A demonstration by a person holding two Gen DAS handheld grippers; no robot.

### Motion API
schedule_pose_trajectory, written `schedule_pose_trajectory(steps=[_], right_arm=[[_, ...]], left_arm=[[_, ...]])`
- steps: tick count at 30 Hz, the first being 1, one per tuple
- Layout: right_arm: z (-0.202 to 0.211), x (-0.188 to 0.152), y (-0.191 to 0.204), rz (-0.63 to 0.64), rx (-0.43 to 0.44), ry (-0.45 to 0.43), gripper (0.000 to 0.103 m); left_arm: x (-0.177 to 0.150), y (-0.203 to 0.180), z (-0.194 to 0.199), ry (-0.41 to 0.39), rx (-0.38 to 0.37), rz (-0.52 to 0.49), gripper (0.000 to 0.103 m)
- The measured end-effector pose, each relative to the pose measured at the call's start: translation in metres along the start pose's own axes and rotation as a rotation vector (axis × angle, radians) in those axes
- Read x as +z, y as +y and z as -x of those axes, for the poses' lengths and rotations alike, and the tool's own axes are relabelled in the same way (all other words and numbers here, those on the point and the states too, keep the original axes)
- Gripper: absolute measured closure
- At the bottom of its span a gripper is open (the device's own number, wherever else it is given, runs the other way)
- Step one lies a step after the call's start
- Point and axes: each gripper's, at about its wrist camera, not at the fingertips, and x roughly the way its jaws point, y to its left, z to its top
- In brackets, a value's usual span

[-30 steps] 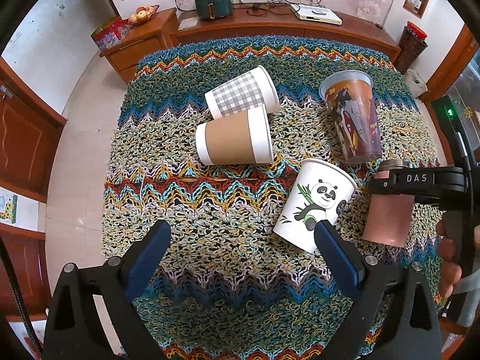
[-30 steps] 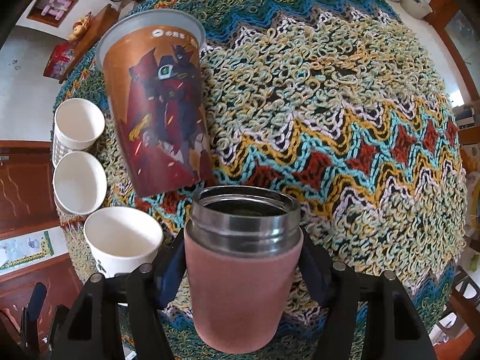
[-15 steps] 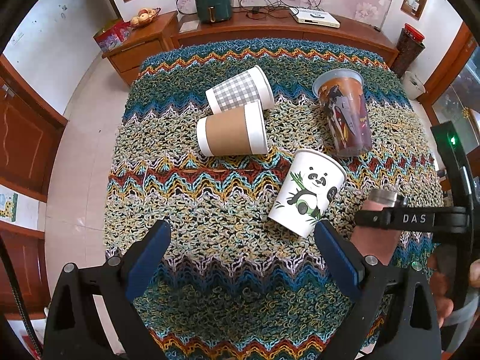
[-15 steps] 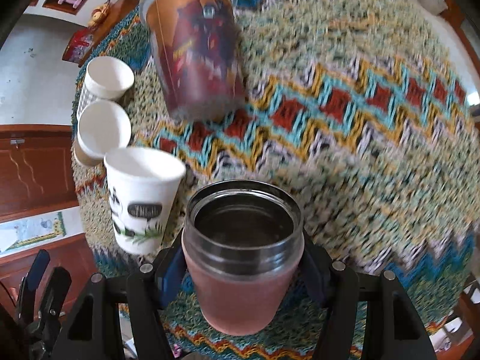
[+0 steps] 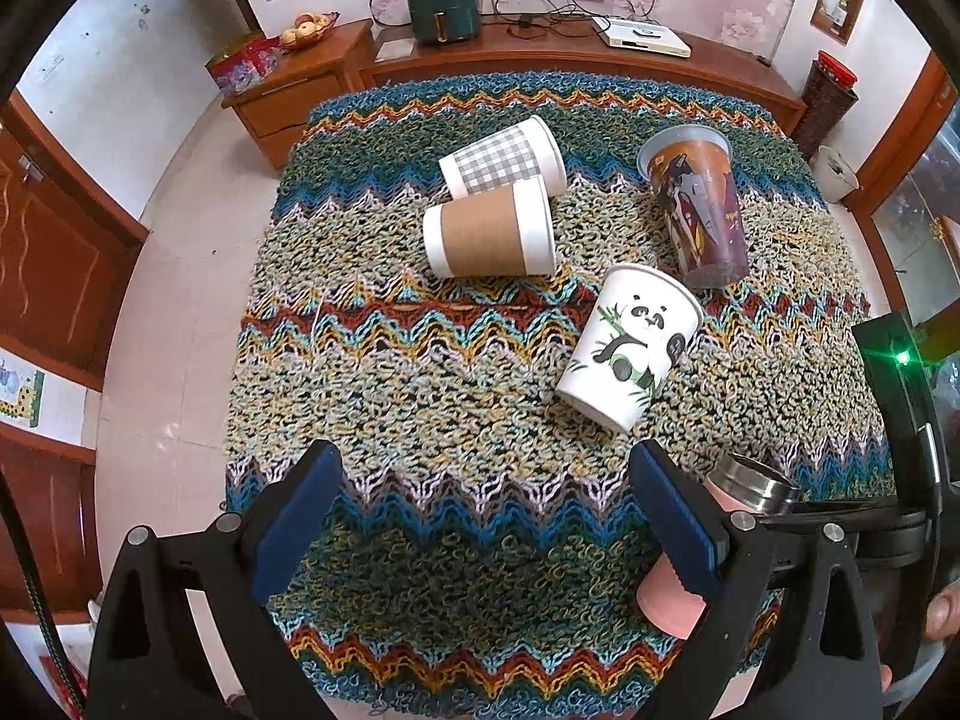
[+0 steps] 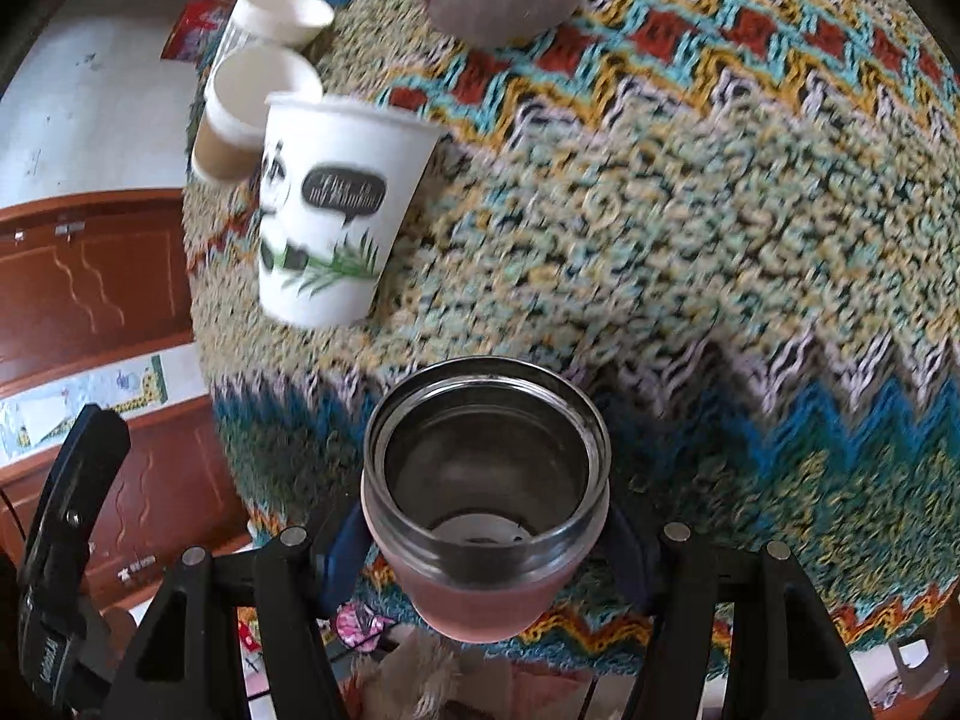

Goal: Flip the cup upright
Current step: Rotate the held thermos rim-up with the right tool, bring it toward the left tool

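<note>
My right gripper [image 6: 486, 546] is shut on a pink steel-rimmed cup [image 6: 486, 516], mouth up, held above the near right edge of the knitted cloth; the cup also shows in the left wrist view [image 5: 714, 546]. My left gripper [image 5: 486, 516] is open and empty over the cloth's near part. A panda paper cup [image 5: 630, 348] stands tilted mouth-up just beyond it. A brown-sleeved cup [image 5: 489, 234] and a checked cup [image 5: 504, 159] lie on their sides further back. A tall printed cup [image 5: 696, 207] stands upright at the right.
The zigzag knitted cloth [image 5: 420, 360] covers the table; its edges drop to tiled floor [image 5: 180, 330] at the left. A wooden sideboard [image 5: 570, 54] with an air fryer [image 5: 441, 3] stands behind. My right gripper's body [image 5: 900, 450] is at the right edge.
My right gripper has pulled the pink cup back toward the near right edge and lifted it; both cameras have drawn back from the cups. My left gripper stays open.
</note>
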Motion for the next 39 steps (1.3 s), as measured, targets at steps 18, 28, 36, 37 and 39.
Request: schedule_pose_trajectory(steps=[18,28,36,37,39], right_arm=[[-0.046,-0.029,0.054,0.145,-0.139,-0.03,0.036],[-0.041,-0.079,0.08,0.178,-0.101,0.013,0.036],[-0.067,-0.113,0.092,0.205,-0.068,0.052,0.036],[-0.069,-0.11,0.084,0.201,-0.071,0.058,0.036],[-0.085,-0.114,0.088,0.189,-0.063,0.073,0.036]], left_arm=[[-0.031,0.009,0.013,0.006,0.01,0.026,0.006],[-0.038,0.013,0.023,-0.008,0.01,0.043,0.006],[-0.045,0.016,0.031,-0.024,0.013,0.049,0.006],[-0.046,0.017,0.031,-0.022,0.014,0.051,0.006],[-0.048,0.018,0.031,-0.02,0.012,0.053,0.006]])
